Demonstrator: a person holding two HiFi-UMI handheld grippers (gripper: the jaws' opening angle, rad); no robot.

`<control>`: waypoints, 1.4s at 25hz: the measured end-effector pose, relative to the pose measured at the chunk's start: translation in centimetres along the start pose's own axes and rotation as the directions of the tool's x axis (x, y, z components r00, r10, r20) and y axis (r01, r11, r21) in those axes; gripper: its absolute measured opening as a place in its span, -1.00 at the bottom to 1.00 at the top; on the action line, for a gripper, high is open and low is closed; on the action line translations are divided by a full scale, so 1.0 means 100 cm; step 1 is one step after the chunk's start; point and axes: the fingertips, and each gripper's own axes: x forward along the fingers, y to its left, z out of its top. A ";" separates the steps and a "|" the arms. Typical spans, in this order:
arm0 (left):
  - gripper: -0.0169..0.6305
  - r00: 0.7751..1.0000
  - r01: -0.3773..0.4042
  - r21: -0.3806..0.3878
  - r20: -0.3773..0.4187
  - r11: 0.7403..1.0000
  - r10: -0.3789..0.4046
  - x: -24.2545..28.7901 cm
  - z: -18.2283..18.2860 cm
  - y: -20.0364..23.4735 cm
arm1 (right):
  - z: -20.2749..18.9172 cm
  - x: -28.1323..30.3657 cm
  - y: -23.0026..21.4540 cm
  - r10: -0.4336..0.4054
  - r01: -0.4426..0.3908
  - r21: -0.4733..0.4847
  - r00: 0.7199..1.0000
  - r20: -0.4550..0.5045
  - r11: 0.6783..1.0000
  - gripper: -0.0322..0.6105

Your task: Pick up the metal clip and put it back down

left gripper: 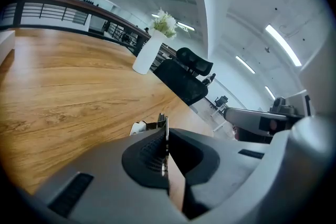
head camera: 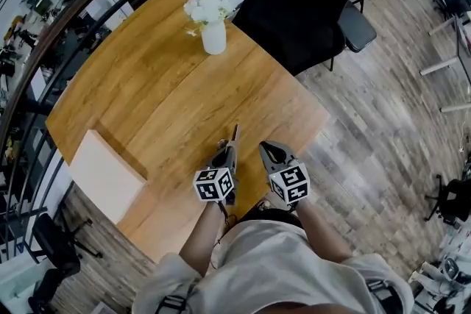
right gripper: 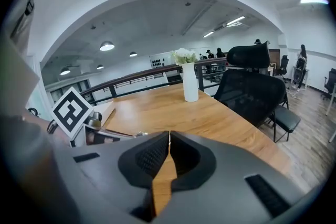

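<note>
Metal clip [left gripper: 157, 124] is clamped in the left gripper [left gripper: 166, 138]. It's a thin bright steel piece, edge-on between the ribbed black pads, with its front end sticking out past the jaw tips. In the head view it points away from the person, over the tabletop. Can't tell if the tip touches the wood.

Right gripper [right gripper: 168, 140] sits just right of the left one, jaws closed together with nothing between them. Only wood shows through the gap below the pads. Both tools tilt down over the near edge of the table [head camera: 169, 92].

Table is warm brown wood with long grain, a smooth slightly glossy finish and a rounded outline.
- Ahead of both tools, well apart, near the far edge: a tall smooth white vase [head camera: 214, 37] holding white flowers [head camera: 208, 5].
- Left of the left gripper, at the table edge: a pale flat rectangular block [head camera: 107, 173], matte.
- Past the vase and to the right: a black high-back office chair [head camera: 294, 4], right up against the table.

Room:
- Grey-brown plank floor [head camera: 383, 121] to the right of the right gripper.
- Dark barred railing [right gripper: 131, 80] with a wooden handrail curving round the table's far-left side.
- White ceiling with round and strip ceiling lights [right gripper: 106, 46].
</note>
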 end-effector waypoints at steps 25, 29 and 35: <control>-0.87 0.995 -0.067 -0.093 -0.083 0.993 0.060 0.030 -0.025 0.024 | 0.013 0.032 0.013 0.210 -0.212 -0.061 0.977 -0.037 0.975 -0.81; -0.86 0.990 -0.117 -0.125 -0.089 0.985 0.107 0.032 -0.035 0.024 | 0.015 0.032 0.009 0.274 -0.276 -0.094 0.961 -0.036 0.957 -0.82; -0.49 0.989 -0.144 -0.189 -0.049 0.971 0.137 0.029 -0.042 0.034 | 0.014 0.027 0.006 0.321 -0.322 -0.113 0.947 -0.023 0.940 -0.82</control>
